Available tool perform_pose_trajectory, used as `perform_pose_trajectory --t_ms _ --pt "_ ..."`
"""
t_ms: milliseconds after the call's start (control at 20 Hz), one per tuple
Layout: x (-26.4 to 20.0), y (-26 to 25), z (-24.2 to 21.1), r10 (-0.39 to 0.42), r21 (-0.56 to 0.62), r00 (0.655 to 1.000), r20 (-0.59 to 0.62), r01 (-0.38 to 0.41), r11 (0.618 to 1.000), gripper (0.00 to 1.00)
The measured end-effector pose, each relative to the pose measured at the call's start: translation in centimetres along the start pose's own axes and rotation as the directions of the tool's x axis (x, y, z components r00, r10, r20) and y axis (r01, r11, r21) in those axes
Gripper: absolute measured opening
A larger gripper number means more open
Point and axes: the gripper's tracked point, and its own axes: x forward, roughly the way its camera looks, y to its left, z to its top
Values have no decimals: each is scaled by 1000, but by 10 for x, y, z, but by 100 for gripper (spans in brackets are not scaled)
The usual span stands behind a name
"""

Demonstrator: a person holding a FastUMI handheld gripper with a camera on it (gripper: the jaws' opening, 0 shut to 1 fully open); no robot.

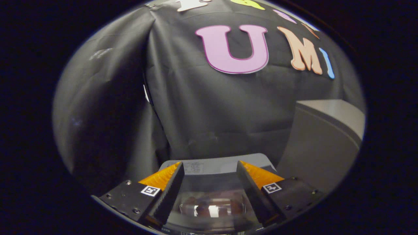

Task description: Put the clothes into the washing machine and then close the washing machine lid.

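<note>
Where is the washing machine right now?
In the gripper view, the washing machine sits below and between the open fingers, in front of the black cloth wall.

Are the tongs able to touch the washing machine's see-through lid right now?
Probably yes. The tongs hang open just above the lid, which shows between the fingers, and nothing lies between them.

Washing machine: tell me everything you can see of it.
The washing machine is a small grey unit sitting below and just ahead of the tool, against the black cloth wall. Its lid looks like clear, glossy plastic, domed and catching a light reflection, and appears closed. A flat grey back panel carries a small label. The tool's open fingers straddle the lid from above; contact cannot be judged. A grey box stands beside it.
</note>
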Motion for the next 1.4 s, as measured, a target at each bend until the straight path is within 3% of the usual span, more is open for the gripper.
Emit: perform_pose_trajectory --t_ms 450,800,1400 --pt "-4 -9 -17 -22 18 1000 0 22 1000 98" --pt "-3 -45 -55 -157 -110 985 -72 148 983 98" --pt "-45 -34 -77 -93 -12 990 -108 92 996 98"
